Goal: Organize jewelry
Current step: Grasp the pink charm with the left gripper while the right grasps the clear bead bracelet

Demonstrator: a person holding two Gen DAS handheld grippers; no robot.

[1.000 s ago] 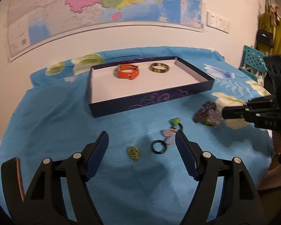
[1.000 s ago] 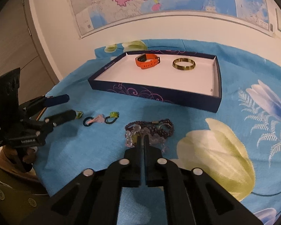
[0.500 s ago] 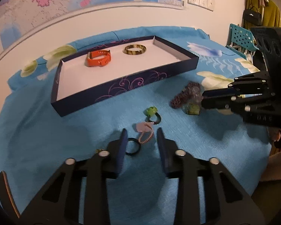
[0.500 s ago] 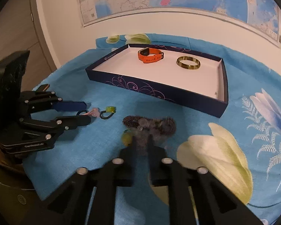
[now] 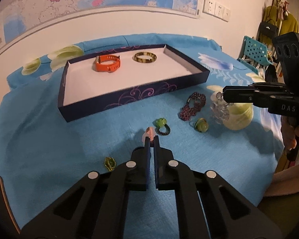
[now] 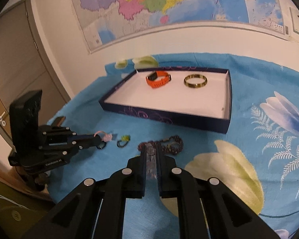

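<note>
So, roughly a third of the way in, I'd say. The navy tray [image 5: 133, 96] on the blue-clothed tabletop [image 5: 49, 139] already has two pieces in it: an orange band [image 5: 107, 65] and a dark bangle [image 5: 145, 57], side by side near the far wall.

Both pickups look underway. The left hand-held gripper [image 5: 151, 140] is pinched together on a pink beaded piece [image 5: 150, 131], and the right hand-held gripper [image 6: 151, 152] is clamped on a clear bead bracelet [image 5: 219, 109], which hangs from its tips.

Still loose on the cloth: a maroon bead bracelet [image 5: 193, 106], a green-charm ring [image 5: 162, 126], a jade bead [image 5: 201, 125] and a small green piece [image 5: 110, 163] beside the left gripper. So four more after these two.
</note>
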